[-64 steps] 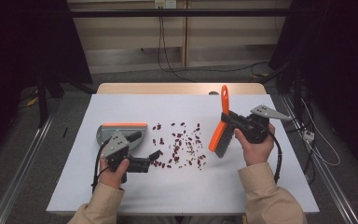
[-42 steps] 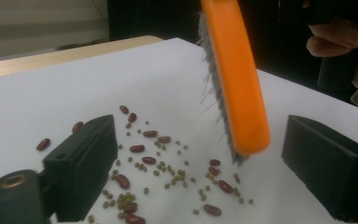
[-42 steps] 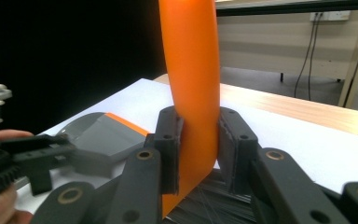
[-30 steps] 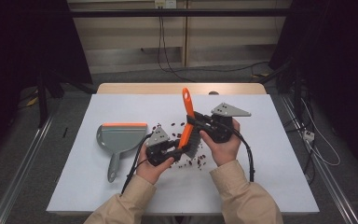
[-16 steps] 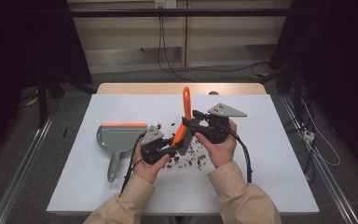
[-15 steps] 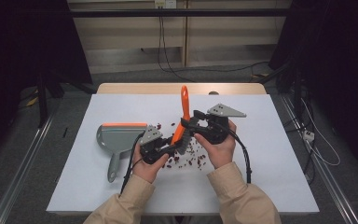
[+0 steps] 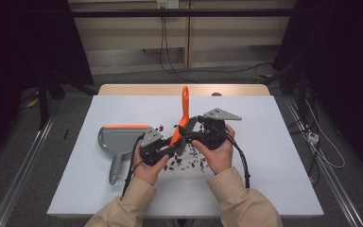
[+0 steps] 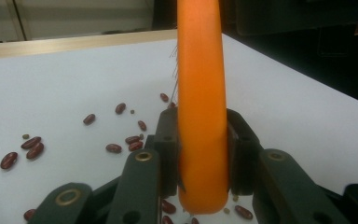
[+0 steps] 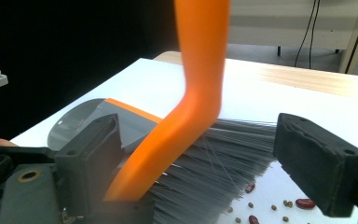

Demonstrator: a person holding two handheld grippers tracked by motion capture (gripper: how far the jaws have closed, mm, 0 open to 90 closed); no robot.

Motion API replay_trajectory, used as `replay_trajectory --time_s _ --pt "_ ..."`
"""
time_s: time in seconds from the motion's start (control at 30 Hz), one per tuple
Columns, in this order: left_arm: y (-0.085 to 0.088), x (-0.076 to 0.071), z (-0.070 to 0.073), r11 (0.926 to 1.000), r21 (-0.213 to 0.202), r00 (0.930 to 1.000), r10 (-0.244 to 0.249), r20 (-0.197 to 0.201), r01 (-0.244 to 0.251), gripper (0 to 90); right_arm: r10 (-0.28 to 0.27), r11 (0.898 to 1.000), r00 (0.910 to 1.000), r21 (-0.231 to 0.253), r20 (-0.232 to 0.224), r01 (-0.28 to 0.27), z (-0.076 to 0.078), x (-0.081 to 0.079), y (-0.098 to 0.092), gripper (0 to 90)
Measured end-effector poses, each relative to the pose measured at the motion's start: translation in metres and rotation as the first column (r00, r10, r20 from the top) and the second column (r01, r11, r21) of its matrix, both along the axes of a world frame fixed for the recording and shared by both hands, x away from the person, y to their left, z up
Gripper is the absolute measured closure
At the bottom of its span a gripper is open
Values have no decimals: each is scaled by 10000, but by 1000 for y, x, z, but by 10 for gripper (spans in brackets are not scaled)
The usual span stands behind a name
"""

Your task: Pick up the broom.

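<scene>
An orange-handled brush (image 7: 185,101) with grey bristles stands upright over scattered red beans (image 7: 179,163) at the table's middle. My left gripper (image 7: 170,147) is shut on the lower part of the orange handle (image 8: 201,116), whose sides its pads (image 8: 166,140) press. My right gripper (image 7: 192,130) meets it from the right. Its jaws have just been opening and now stand wide around the brush head (image 9: 214,163), the right pad (image 9: 321,163) clear of the bristles. The grey dustpan (image 7: 123,139) with an orange lip lies flat to the left.
A white sheet (image 7: 274,142) covers the table, with a wooden strip along its far edge. Beans (image 8: 32,147) and small green seeds (image 9: 284,204) lie loose around the brush. Cables trail from both grippers toward the person.
Both hands came together at the middle with the brush. The left gripper left the dustpan and closed on the handle. The right gripper's jaws then opened off the brush.
</scene>
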State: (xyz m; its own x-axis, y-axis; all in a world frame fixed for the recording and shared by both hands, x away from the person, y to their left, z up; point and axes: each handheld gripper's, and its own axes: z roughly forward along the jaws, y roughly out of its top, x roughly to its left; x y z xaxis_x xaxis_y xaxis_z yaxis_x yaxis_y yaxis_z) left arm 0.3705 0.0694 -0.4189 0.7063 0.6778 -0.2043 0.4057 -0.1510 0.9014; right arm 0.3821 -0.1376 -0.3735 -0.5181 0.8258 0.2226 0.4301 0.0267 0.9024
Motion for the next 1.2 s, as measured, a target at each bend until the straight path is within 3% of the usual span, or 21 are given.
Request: replay_trajectory --time_s 0.23,0.27,0.4,0.47,0.57,0.67,0.73,0.83,1.0,1.03,1.1,1.17,1.2 --pt "0 -2 0 9997 0 9994 238 239 -238 707 -215 9996 9990 185 -388 222 -4 1 9 153" --pt "0 -2 0 9996 15 9992 282 287 -283 707 -480 9986 9974 208 -538 491 -5 1 12 156" --pt "-2 -6 2 9993 -17 9975 382 596 -382 707 -458 9968 9942 605 -968 518 -8 5 19 209" --pt "-3 -7 3 9992 -86 9970 405 658 -401 703 -639 9962 9918 518 -1110 700 -9 6 24 206" --pt "-4 -10 4 9992 98 9934 373 1085 -386 687 -823 9950 9873 443 -1359 890 -9 8 30 231" --pt "-6 -12 4 9990 212 9928 362 1141 -389 660 -939 9932 9834 533 -1554 1033 -8 10 32 340" --pt "-6 -12 4 9989 217 9923 381 1180 -409 651 -1027 9894 9823 859 -1567 1171 -6 10 30 423" --pt "-7 -13 5 9986 377 9905 327 1333 -380 649 -994 9888 9814 939 -1643 1158 -4 11 28 430" --pt "-13 -18 9 9981 527 9856 220 1676 -313 644 -1274 9891 9770 508 -1712 1379 0 12 31 422" --pt "-15 -20 11 9973 704 9823 76 1873 -211 640 -1328 9889 9751 419 -1774 1423 0 13 32 438" --pt "-17 -20 10 9976 649 9817 100 1899 -227 624 -1378 9892 9728 236 -1863 1447 2 13 34 497" --pt "-19 -21 10 9982 589 9797 14 2006 -135 574 -1328 9881 9687 478 -2098 1459 1 15 33 579" --pt "-21 -21 10 9985 546 9794 -85 2016 -26 545 -1266 9885 9710 558 -2029 1405 2 15 32 609"
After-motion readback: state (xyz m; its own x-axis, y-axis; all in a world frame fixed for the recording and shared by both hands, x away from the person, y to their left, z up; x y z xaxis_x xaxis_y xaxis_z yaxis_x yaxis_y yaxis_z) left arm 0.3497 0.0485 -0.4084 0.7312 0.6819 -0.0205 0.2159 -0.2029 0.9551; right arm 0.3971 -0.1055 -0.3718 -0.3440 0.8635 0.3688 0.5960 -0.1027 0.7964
